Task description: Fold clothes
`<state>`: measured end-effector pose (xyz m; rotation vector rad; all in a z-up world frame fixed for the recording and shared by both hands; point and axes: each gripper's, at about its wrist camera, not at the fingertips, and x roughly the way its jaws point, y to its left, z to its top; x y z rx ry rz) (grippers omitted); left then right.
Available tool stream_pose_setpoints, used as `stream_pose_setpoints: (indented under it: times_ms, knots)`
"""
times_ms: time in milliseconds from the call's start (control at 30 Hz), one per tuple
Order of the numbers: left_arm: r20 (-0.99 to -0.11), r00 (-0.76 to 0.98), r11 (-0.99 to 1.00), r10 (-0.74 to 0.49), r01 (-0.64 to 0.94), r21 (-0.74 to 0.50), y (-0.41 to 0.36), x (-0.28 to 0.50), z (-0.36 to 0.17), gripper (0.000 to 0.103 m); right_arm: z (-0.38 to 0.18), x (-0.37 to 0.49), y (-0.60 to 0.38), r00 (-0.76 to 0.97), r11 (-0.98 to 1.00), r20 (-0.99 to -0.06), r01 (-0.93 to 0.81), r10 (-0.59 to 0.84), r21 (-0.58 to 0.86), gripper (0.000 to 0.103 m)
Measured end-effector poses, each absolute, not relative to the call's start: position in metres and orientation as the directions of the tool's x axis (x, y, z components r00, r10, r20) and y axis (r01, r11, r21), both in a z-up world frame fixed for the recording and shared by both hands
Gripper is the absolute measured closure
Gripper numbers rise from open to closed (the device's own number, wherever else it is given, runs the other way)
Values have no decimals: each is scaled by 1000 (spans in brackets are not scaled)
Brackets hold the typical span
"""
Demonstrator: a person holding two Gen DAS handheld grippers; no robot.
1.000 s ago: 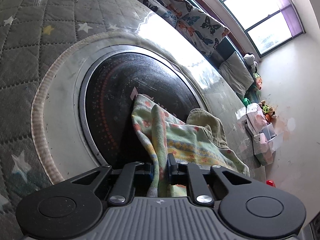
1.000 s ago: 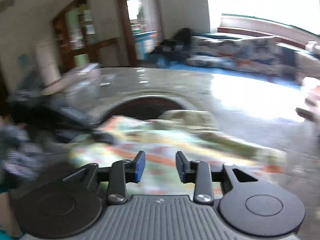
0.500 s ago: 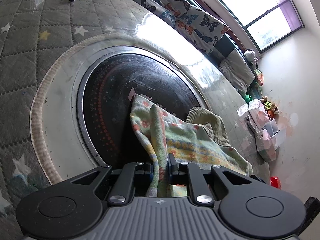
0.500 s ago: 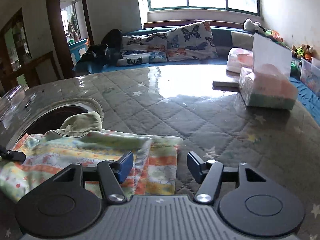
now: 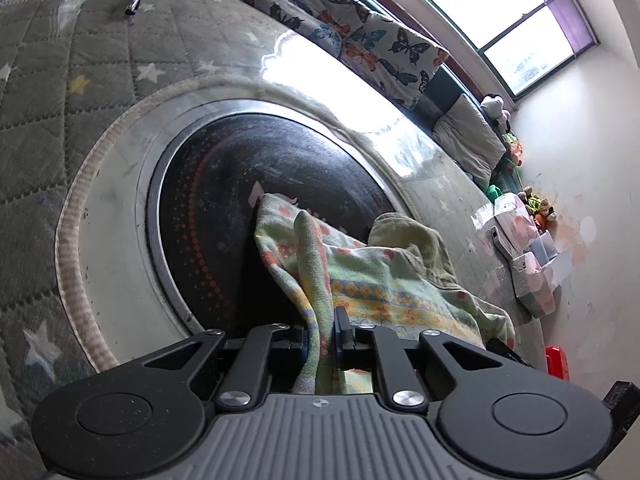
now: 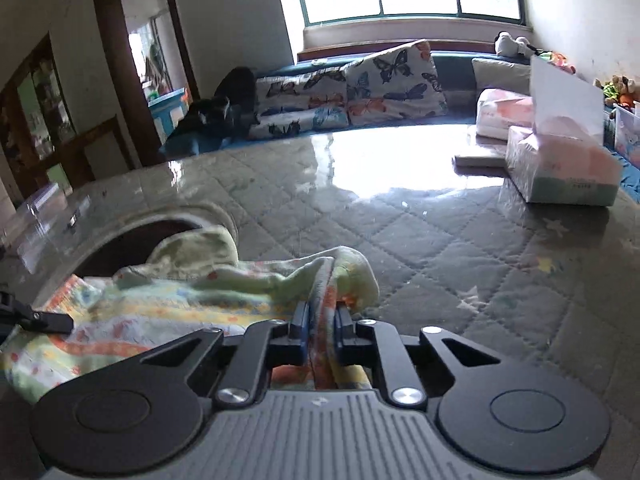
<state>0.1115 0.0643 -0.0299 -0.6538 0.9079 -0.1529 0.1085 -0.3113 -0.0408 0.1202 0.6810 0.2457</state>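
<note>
A pale green patterned garment [image 5: 384, 280] with orange and yellow bands lies on the table, partly over a round black inset [image 5: 248, 200]. My left gripper [image 5: 322, 330] is shut on one edge of it, a fold standing up between the fingers. In the right wrist view the same garment [image 6: 168, 300] spreads to the left, and my right gripper [image 6: 322, 320] is shut on its bunched right edge. The tip of the left gripper [image 6: 44, 320] shows at the far left of that view.
The table is covered by a grey quilted star-pattern cloth [image 6: 460, 248] under clear plastic. Tissue boxes [image 6: 560, 168] stand at the far right. A pen [image 5: 132, 0] lies at the far left. Butterfly cushions [image 6: 352, 92] line a bench beyond the table.
My right gripper has moved in onto the garment's right edge and shut on it, lifting a fold. My left gripper has kept its hold and barely moved.
</note>
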Motion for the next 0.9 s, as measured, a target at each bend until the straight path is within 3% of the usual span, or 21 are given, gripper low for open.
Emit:
stream_pose_setpoints:
  times_ms: [233, 533, 733, 900]
  knots:
    - [-632, 644, 810, -432, -32, -586, 41, 115, -1, 93, -7, 85, -325, 813, 967, -526, -179, 249, 182, 94]
    - [-595, 603, 799, -532, 123, -589, -34, 127, 20, 93, 30, 44, -388, 878, 990, -467, -51, 106, 130, 94]
    - [-597, 543, 784, -590, 211, -583, -90, 132, 18, 93, 28, 24, -434, 879, 991, -477, 59, 3, 116, 94]
    - [-655, 479, 804, -584, 227, -550, -124, 133, -6, 93, 3, 16, -463, 843, 982, -536, 133, -41, 135, 93]
